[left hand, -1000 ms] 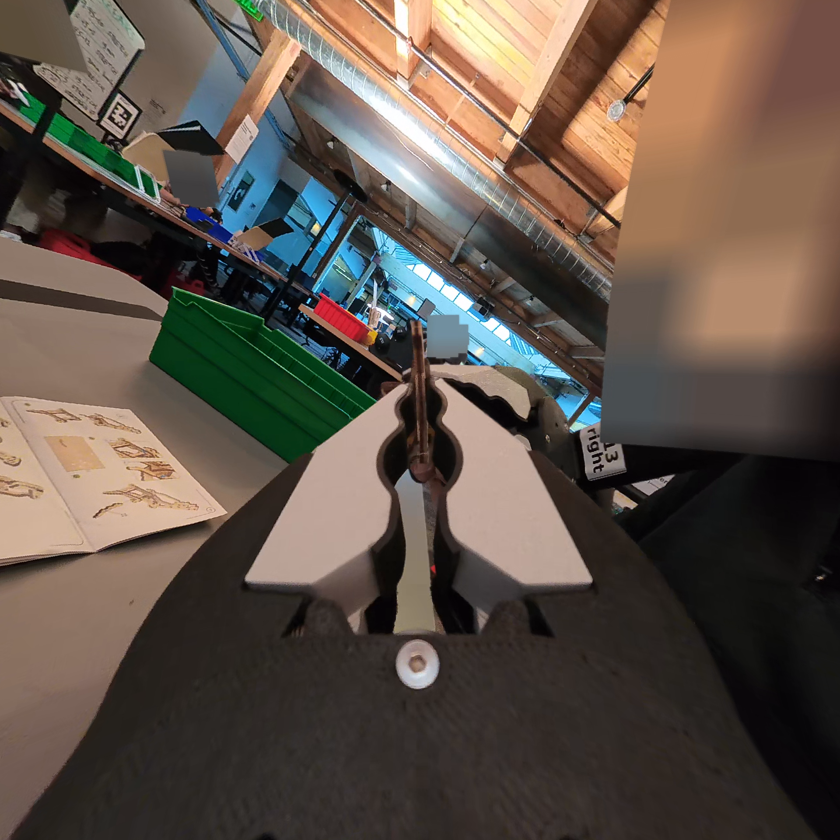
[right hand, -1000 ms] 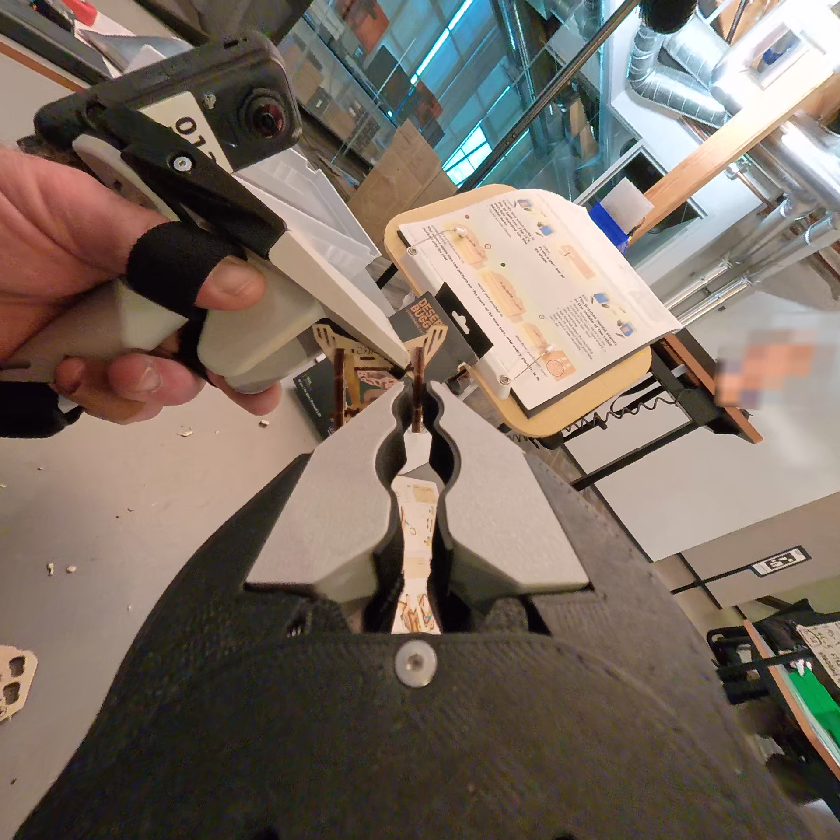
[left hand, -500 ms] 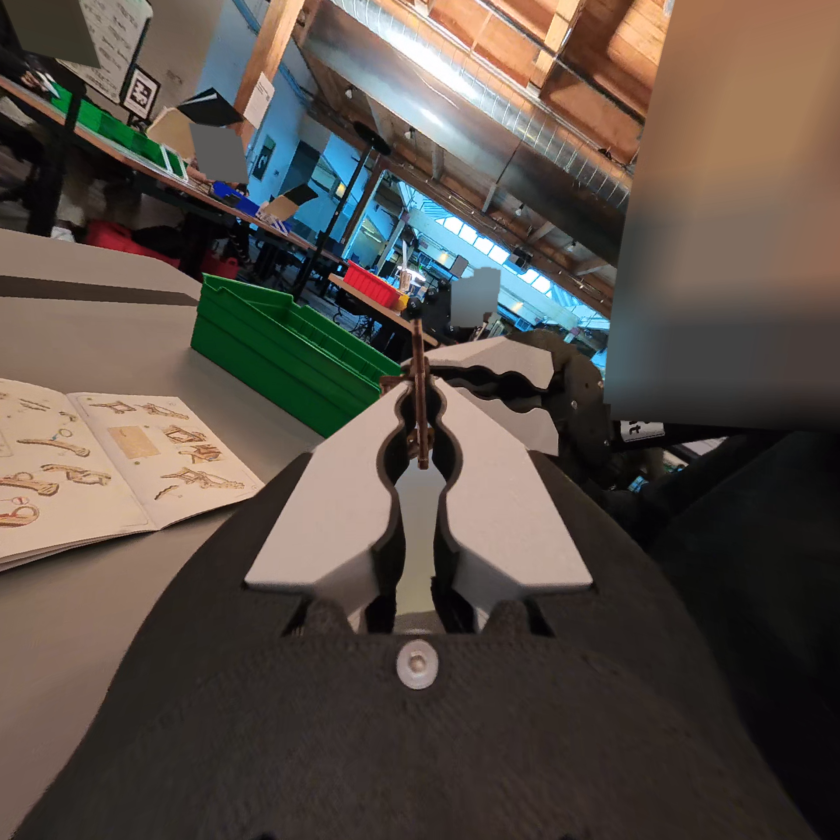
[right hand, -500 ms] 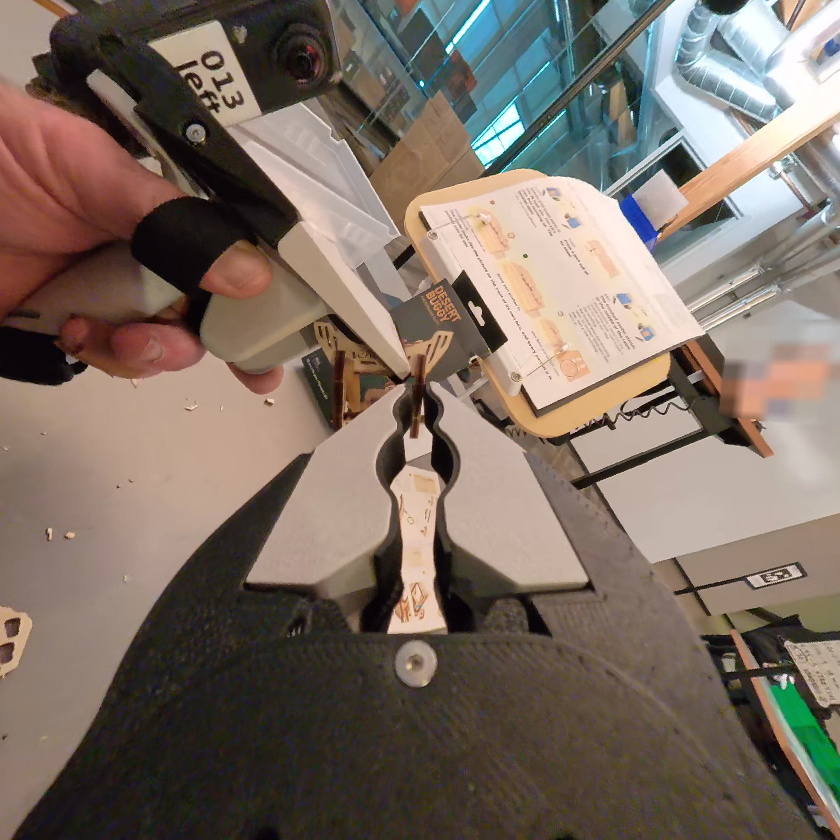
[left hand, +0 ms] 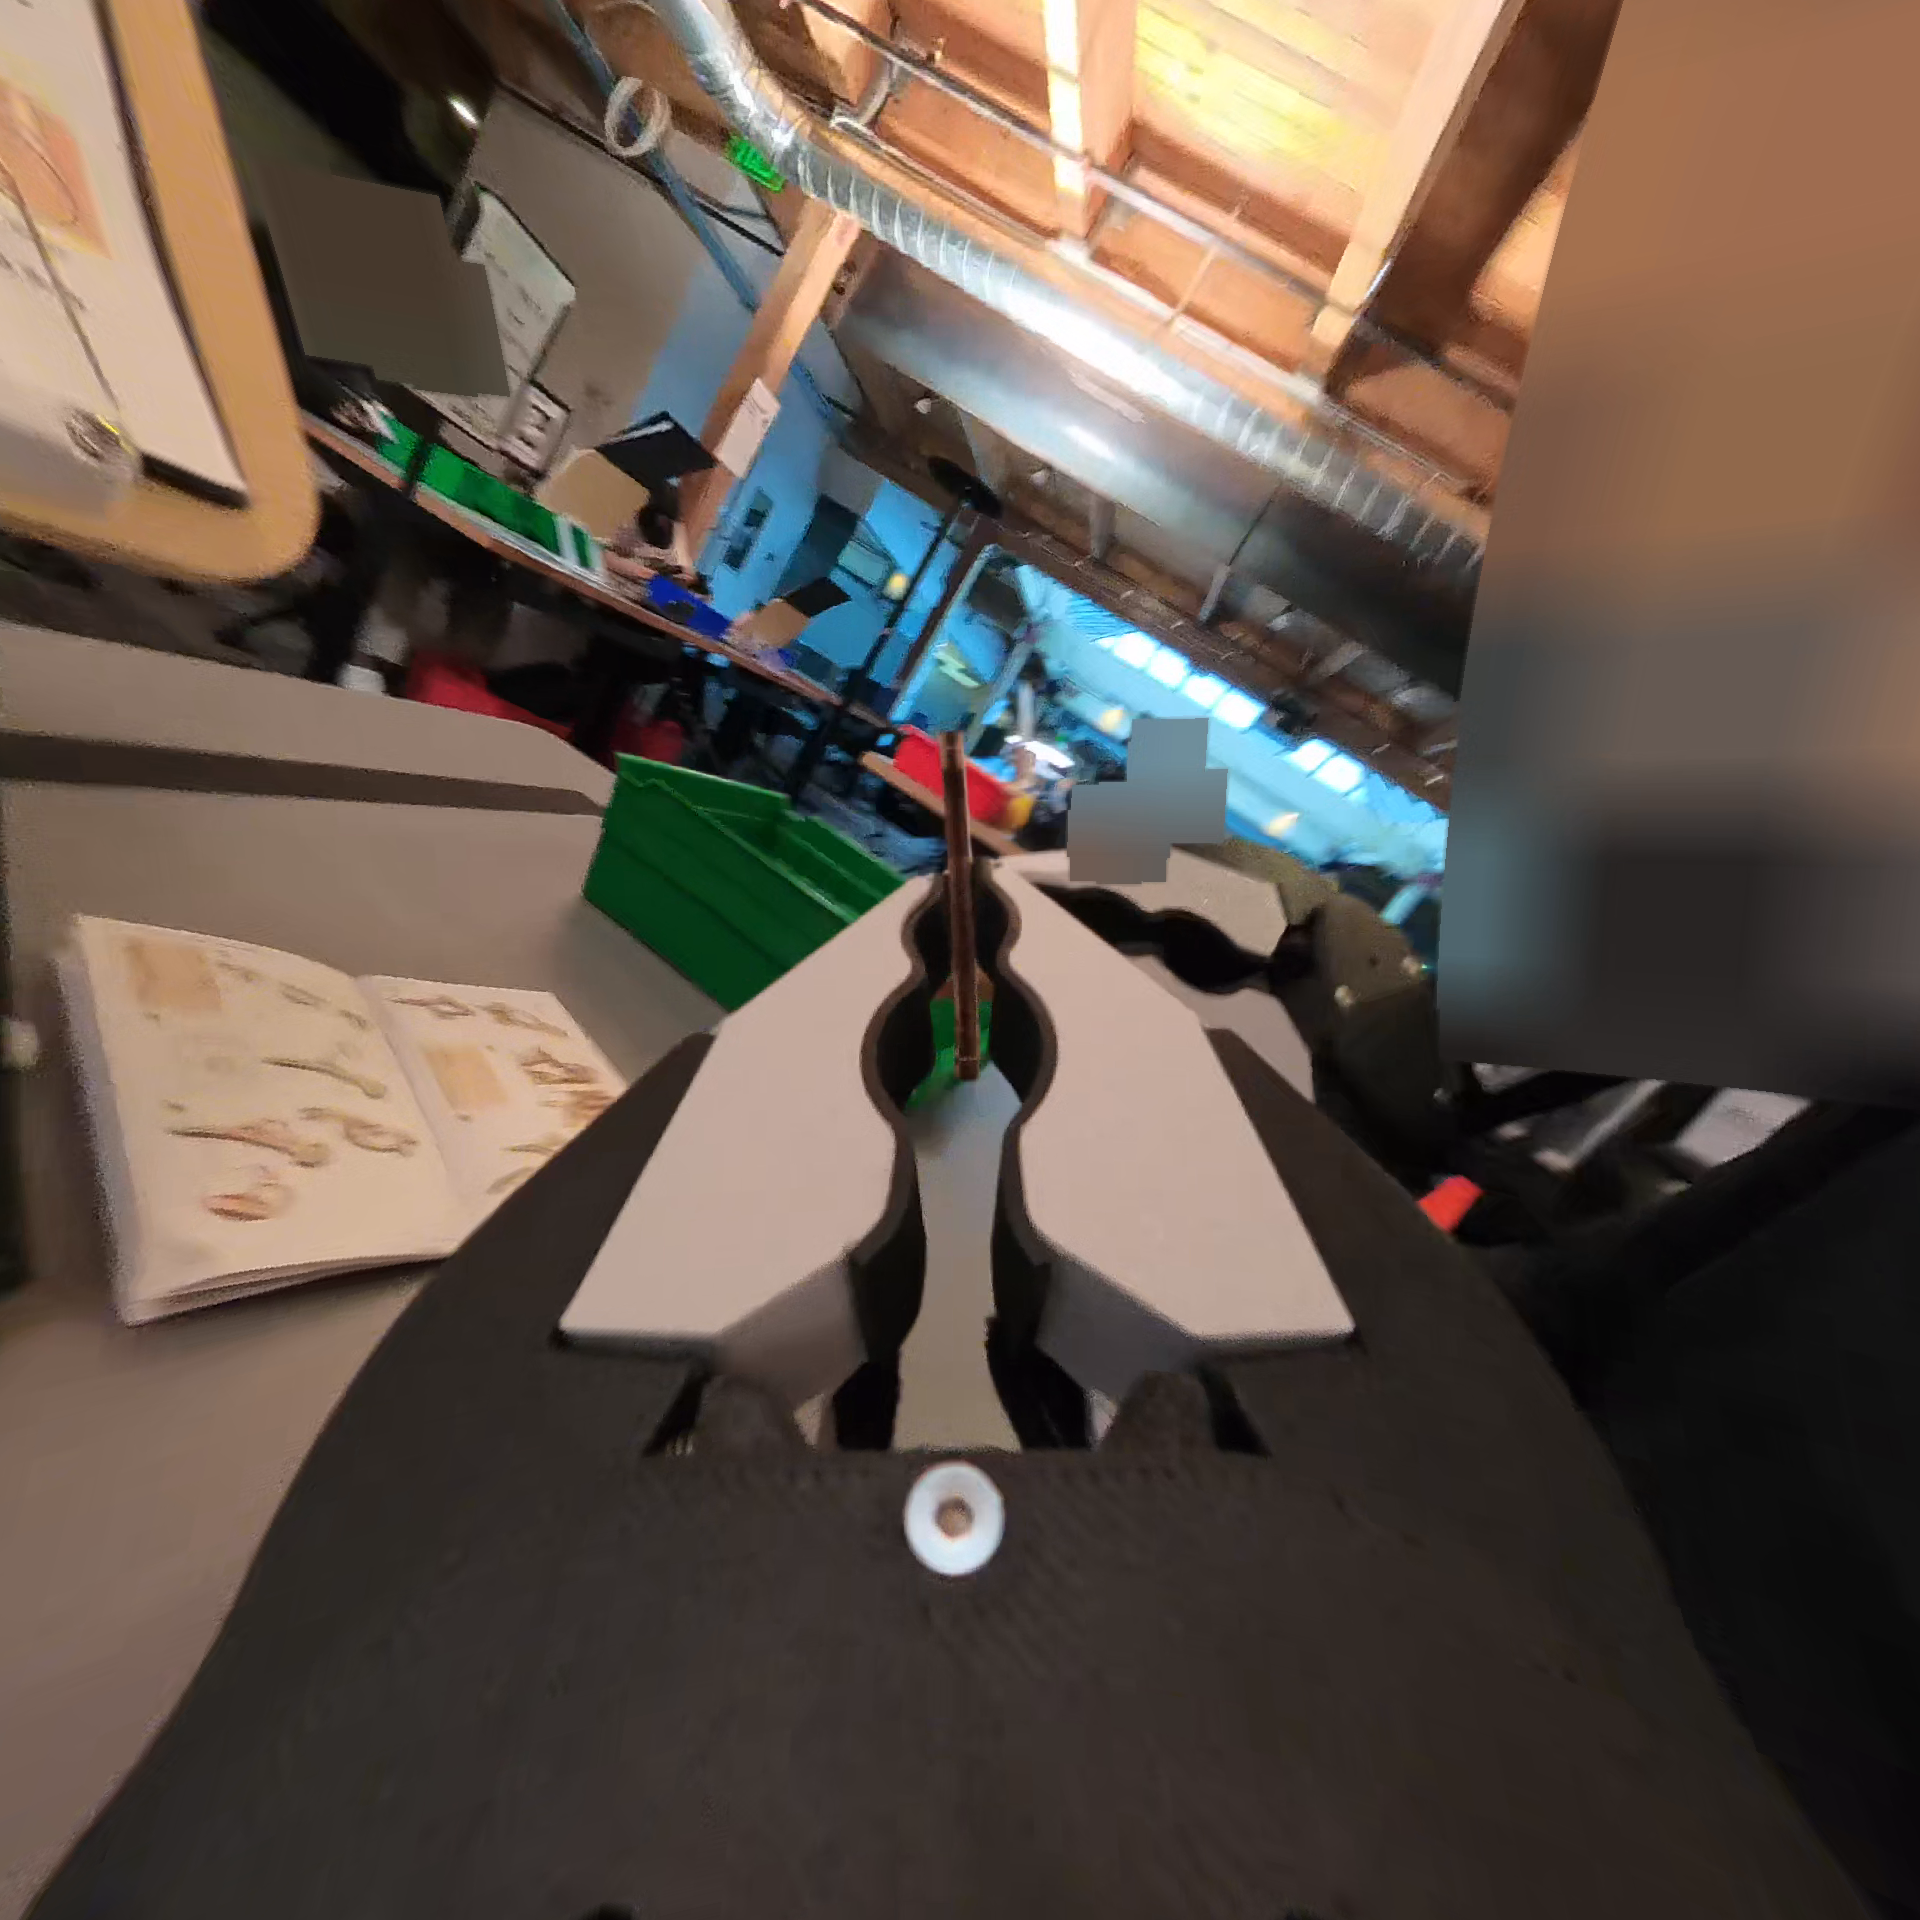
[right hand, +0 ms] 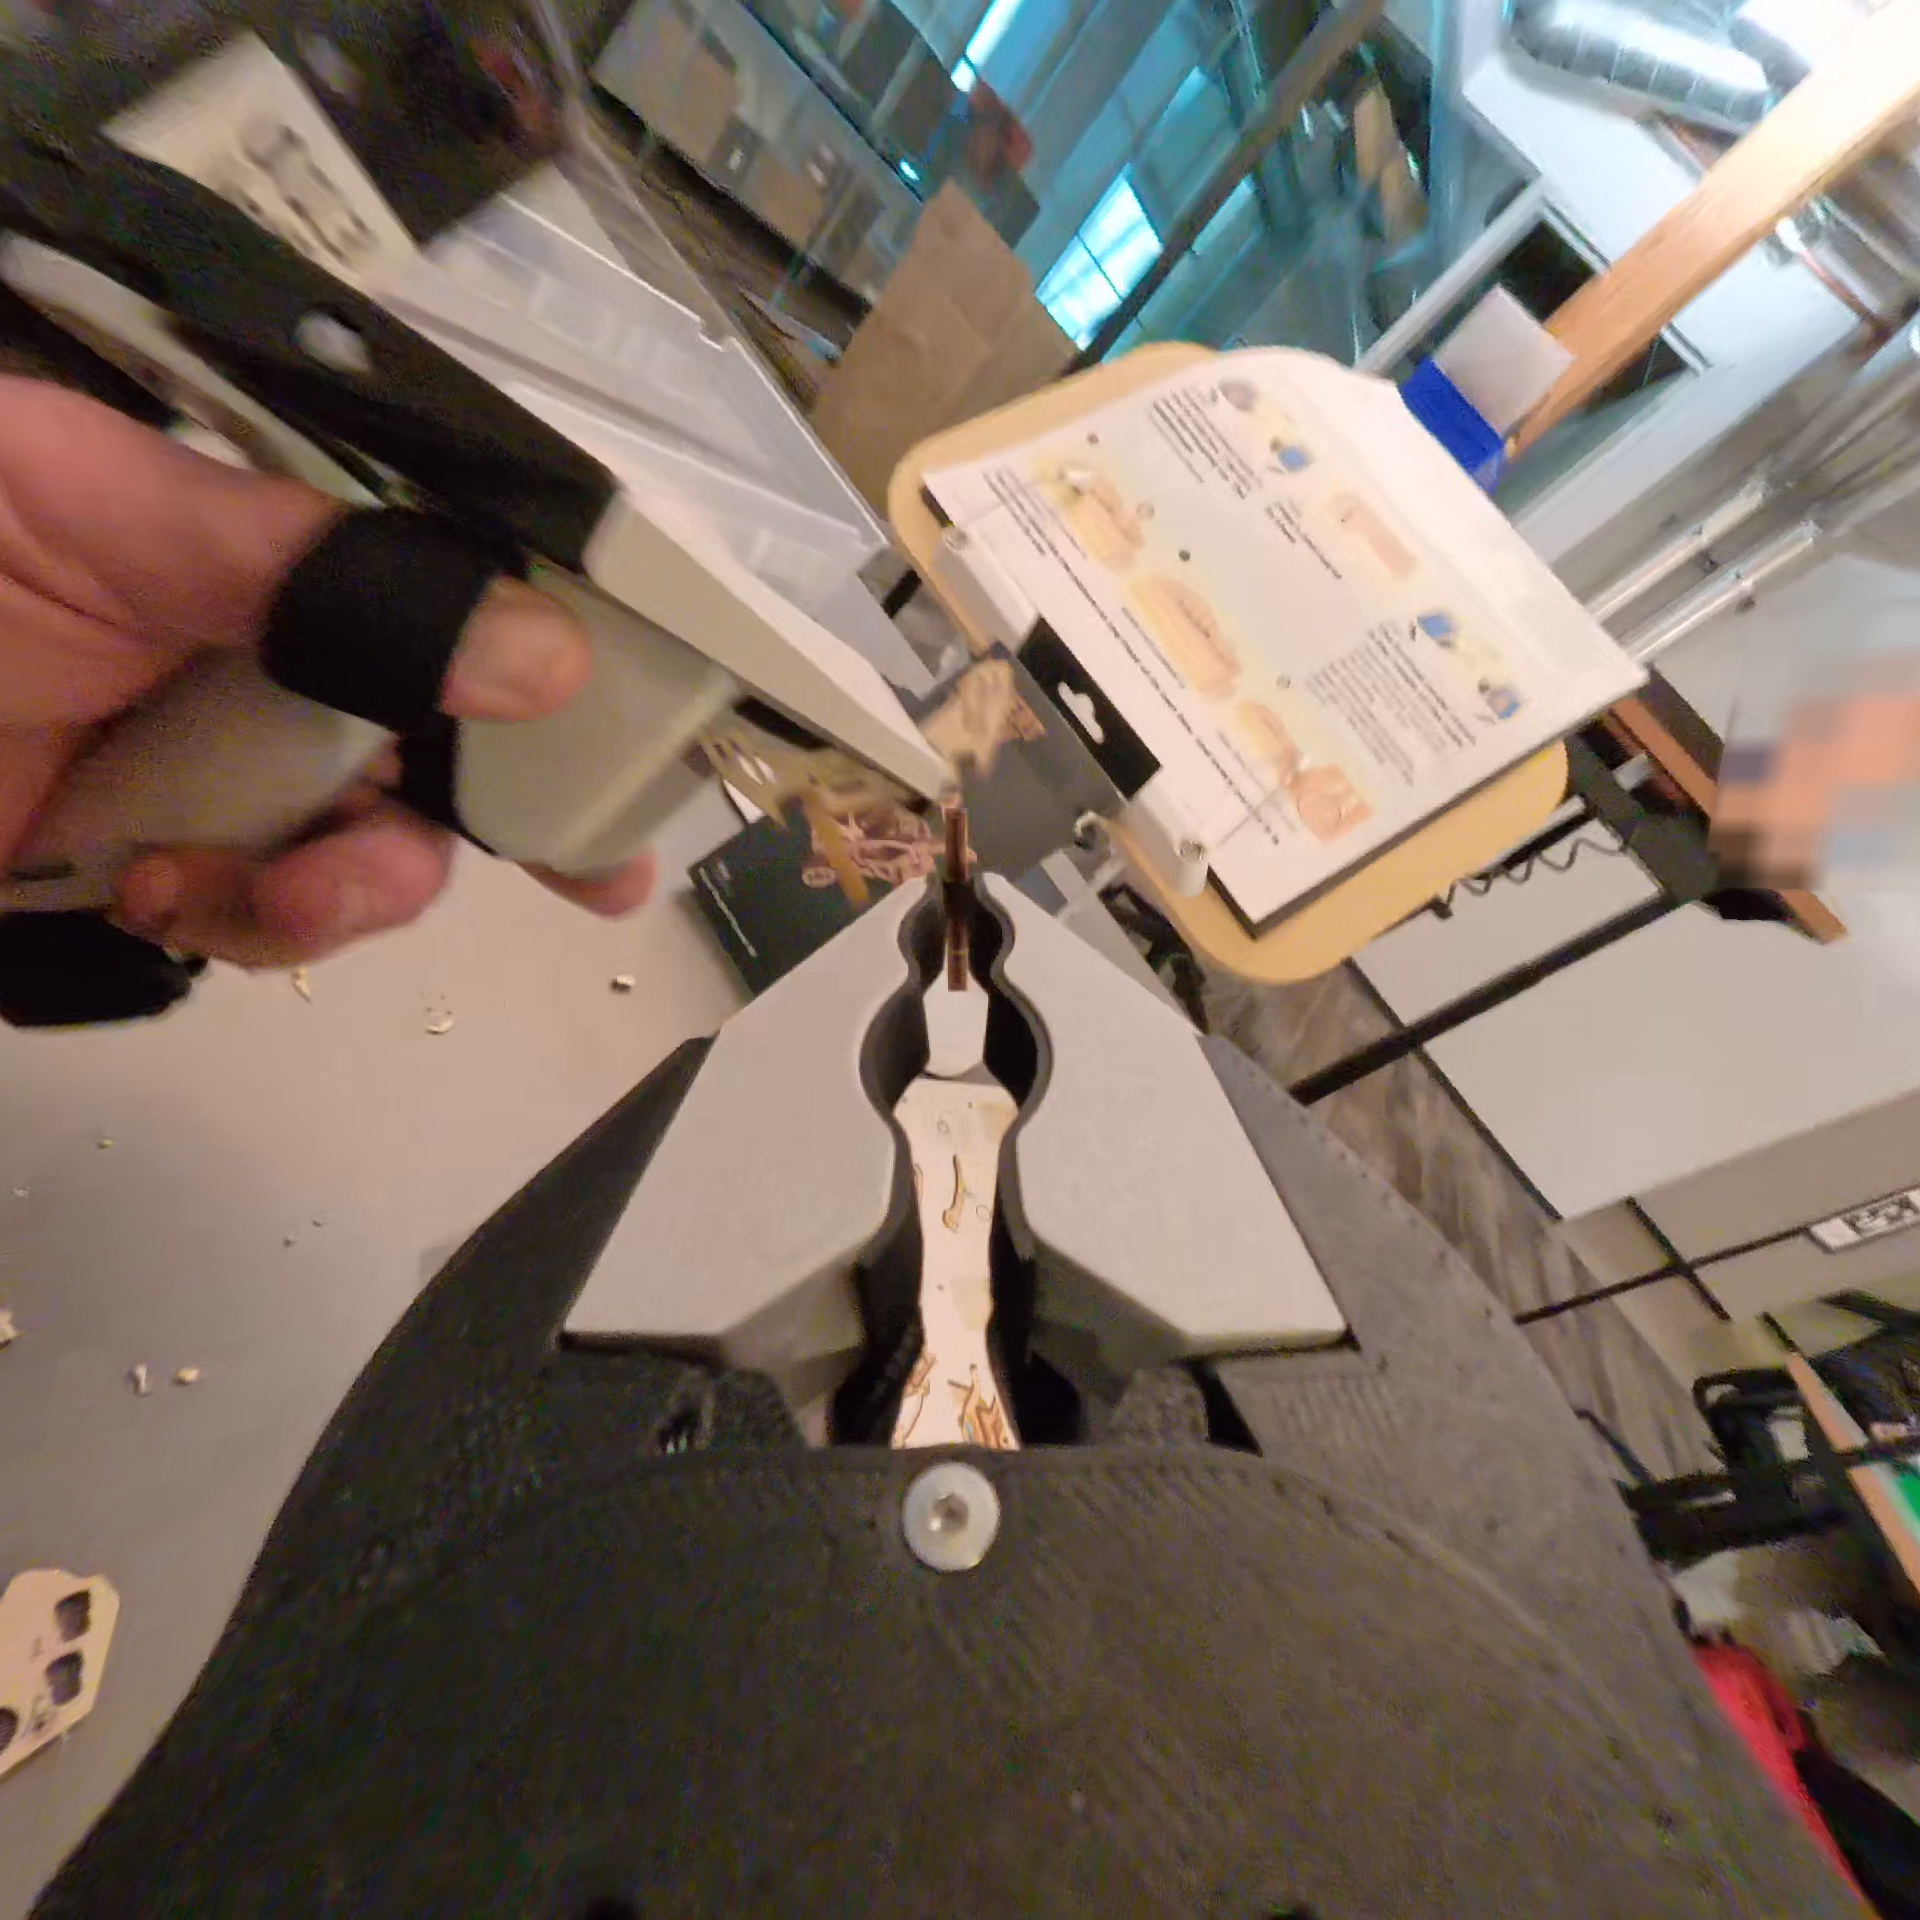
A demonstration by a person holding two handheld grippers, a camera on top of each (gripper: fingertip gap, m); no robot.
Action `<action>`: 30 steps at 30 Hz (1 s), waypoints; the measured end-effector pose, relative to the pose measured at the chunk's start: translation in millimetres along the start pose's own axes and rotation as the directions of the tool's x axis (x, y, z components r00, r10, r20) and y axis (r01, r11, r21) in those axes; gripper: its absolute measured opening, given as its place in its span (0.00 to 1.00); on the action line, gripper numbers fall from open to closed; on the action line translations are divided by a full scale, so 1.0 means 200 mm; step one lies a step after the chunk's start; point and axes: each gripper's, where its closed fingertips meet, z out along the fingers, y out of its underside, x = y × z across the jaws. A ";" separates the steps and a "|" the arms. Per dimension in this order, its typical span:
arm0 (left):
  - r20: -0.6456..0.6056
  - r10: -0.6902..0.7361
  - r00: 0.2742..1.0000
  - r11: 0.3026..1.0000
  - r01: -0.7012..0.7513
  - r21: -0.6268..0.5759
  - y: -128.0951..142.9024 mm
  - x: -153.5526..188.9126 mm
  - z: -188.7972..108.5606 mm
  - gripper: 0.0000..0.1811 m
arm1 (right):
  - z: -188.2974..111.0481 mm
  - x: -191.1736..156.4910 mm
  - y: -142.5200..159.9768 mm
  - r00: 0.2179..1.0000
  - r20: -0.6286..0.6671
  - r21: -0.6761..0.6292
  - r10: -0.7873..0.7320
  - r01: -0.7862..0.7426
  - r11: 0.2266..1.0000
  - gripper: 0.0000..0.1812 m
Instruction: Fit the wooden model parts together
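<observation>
My left gripper [left hand: 961, 883] is shut on a thin wooden part [left hand: 961, 935], seen edge-on and sticking up past the tips. My right gripper [right hand: 958, 896] is shut on a small dark wooden part [right hand: 954, 894], also edge-on. In the right wrist view a hand [right hand: 187, 675] holds the left gripper [right hand: 935, 779], which comes in from the left; its tip sits just above my right gripper's part, touching or nearly so. A flat pale wooden piece [right hand: 810, 779] shows under the left gripper. The right gripper [left hand: 1195, 935] shows just right of my left tips.
An open instruction booklet [left hand: 312, 1091] and a green bin [left hand: 727, 883] lie on the grey table [left hand: 260, 831]. A clipboard with an instruction sheet [right hand: 1247, 623] stands behind; a black packaging card [right hand: 1081, 727] and a black box [right hand: 769, 894] sit near it. A punched wooden sheet [right hand: 52, 1683] and wood crumbs [right hand: 436, 1018] lie left.
The left gripper has swung so its tip now sits right above the right gripper's part. The second dark strip seen beside the right tips before no longer shows. Both stay shut.
</observation>
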 end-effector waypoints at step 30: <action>0.100 -0.403 0.910 0.896 0.414 -0.160 0.29 -0.33 -0.34 0.00 | -0.01 -0.68 0.39 0.810 0.563 -0.285 0.166 0.002 0.959 0.00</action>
